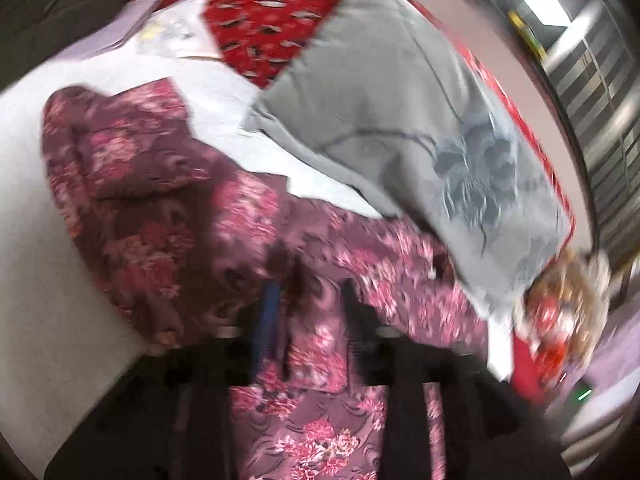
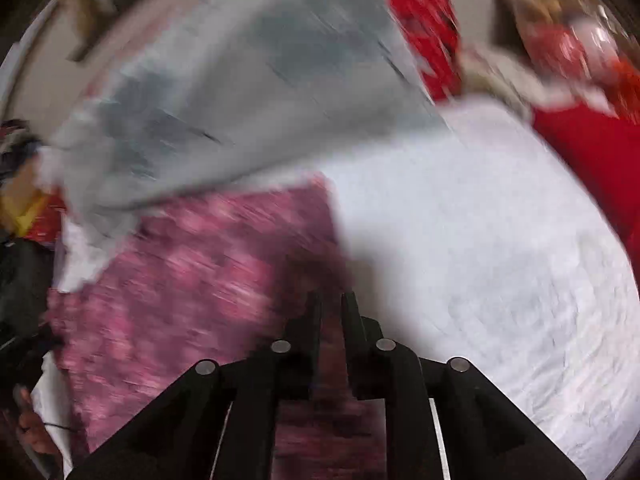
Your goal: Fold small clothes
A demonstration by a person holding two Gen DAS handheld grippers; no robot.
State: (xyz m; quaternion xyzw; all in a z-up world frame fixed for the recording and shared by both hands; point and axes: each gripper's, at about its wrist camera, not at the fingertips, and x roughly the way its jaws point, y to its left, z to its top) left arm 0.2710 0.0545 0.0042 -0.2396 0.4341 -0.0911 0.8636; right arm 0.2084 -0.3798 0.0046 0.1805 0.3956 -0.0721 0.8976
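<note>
A maroon garment with pink flowers (image 1: 160,208) lies crumpled on the white sheet (image 1: 24,208). My left gripper (image 1: 312,300) is shut on a fold of this floral garment, with cloth bunched between and under the fingers. In the right wrist view the same floral garment (image 2: 192,272) spreads to the left, blurred. My right gripper (image 2: 330,304) is shut on its edge, with dark cloth between the narrow fingers. A grey cloth with a dark flower print (image 1: 400,120) lies beyond the floral garment; it also shows in the right wrist view (image 2: 240,80).
A red patterned cloth (image 1: 272,20) lies at the far end of the sheet, and more red fabric (image 2: 592,152) lies at the right. A colourful bundle (image 1: 560,312) sits at the sheet's edge. White sheet (image 2: 480,260) spreads right of my right gripper.
</note>
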